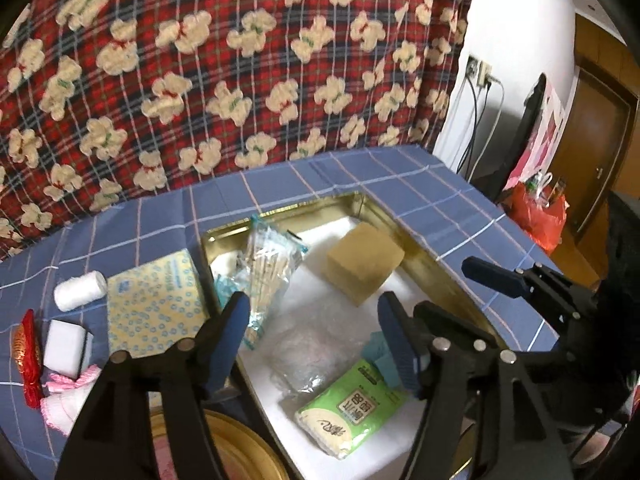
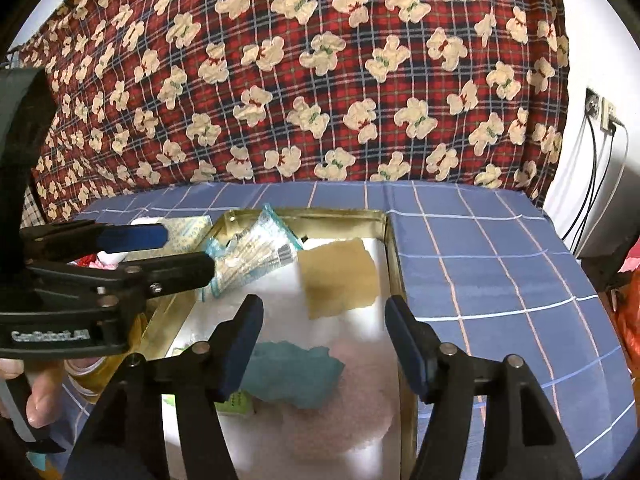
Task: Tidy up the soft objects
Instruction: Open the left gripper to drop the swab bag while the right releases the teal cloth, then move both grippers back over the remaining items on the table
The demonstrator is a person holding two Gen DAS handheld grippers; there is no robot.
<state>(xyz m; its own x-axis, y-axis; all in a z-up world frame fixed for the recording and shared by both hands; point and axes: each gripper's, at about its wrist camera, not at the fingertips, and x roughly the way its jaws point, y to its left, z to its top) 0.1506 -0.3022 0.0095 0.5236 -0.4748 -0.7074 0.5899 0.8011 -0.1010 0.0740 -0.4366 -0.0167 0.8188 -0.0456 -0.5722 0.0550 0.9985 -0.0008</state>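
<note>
A gold tin tray [image 1: 436, 280] with a white lining holds a tan sponge block [image 1: 366, 264], a bag of cotton swabs [image 1: 268, 276], a clear crinkled bag [image 1: 308, 356], a green tissue pack [image 1: 352, 408] and a teal cloth [image 1: 378, 350]. My left gripper [image 1: 314, 340] hangs open over the clear bag, with nothing between its pads. My right gripper [image 2: 324, 344] is open above the teal cloth [image 2: 296, 376] and a blurred pale pink soft thing [image 2: 344, 404], gripping neither. The sponge block [image 2: 340, 280] lies beyond it. Each gripper shows in the other's view: right gripper [image 1: 472, 300], left gripper [image 2: 176, 254].
Left of the tray on the blue checked cloth lie a yellow tissue pack [image 1: 156, 300], a white roll [image 1: 80, 290], a white sponge [image 1: 66, 344], pink-and-white socks [image 1: 68, 396] and a red pouch [image 1: 26, 356]. A gold lid [image 1: 240, 440] sits near. A hand [image 2: 32, 392] holds the left gripper.
</note>
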